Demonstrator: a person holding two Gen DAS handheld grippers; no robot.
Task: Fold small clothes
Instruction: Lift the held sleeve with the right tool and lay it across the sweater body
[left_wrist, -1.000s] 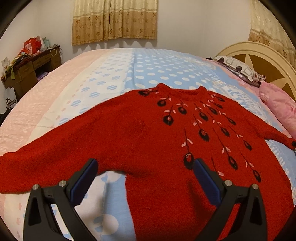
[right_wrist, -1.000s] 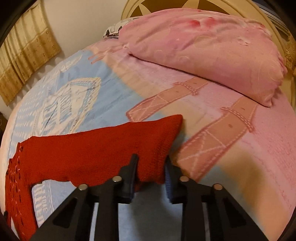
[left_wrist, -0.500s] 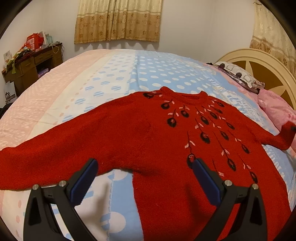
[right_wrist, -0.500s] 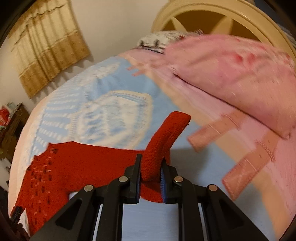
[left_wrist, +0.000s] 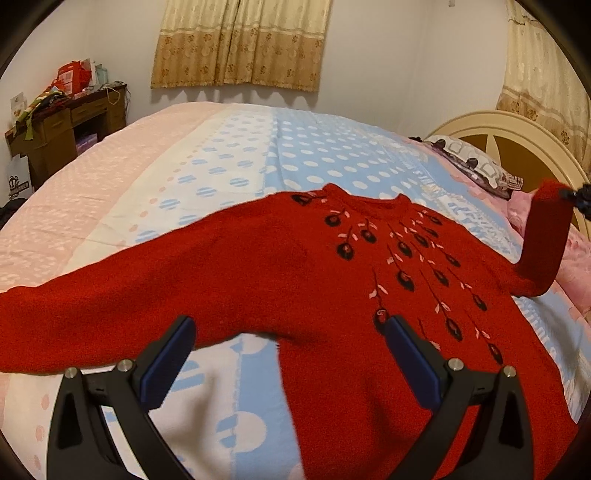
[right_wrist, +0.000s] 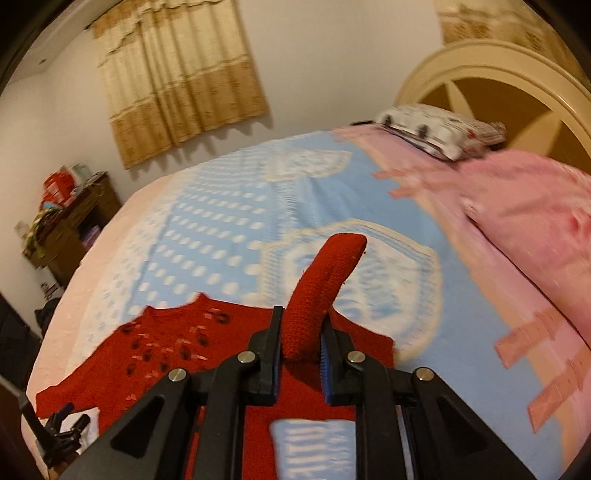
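We have a red knitted sweater (left_wrist: 295, 280) lying face up on the bed (left_wrist: 229, 162), its black-and-pink flower pattern running down the chest. Our right gripper (right_wrist: 299, 354) has its fingers (right_wrist: 271, 354) pinched nearly together on the sweater's right sleeve (right_wrist: 321, 291), and the cuff stands up above and ahead of them, lifted off the bedspread. Our left gripper (left_wrist: 288, 354) hangs over the lower body of the sweater with its fingers (left_wrist: 168, 354) spread wide and nothing between them; the left sleeve (left_wrist: 92, 306) stretches out flat beyond the left finger, the body lies under the right one.

We judge the first fold is under way: the raised sleeve is to be carried across the chest. The grip takes only a narrow bite of thick knit near the cuff, so a quick swing could let it slip out. Pulling too far sideways could also drag the shoulder and rumple the flat body, since nothing pins it down. The open left fingers could hold the body, if we bring them lower.

Room is generous. Ahead of both sets of fingers the bedspread runs broad and bare toward the curtains (left_wrist: 240, 44). To the right of the right fingers sit a pink pillow (right_wrist: 535, 214) and the headboard (right_wrist: 491, 81), well apart from the sleeve; away from them is the freer path.
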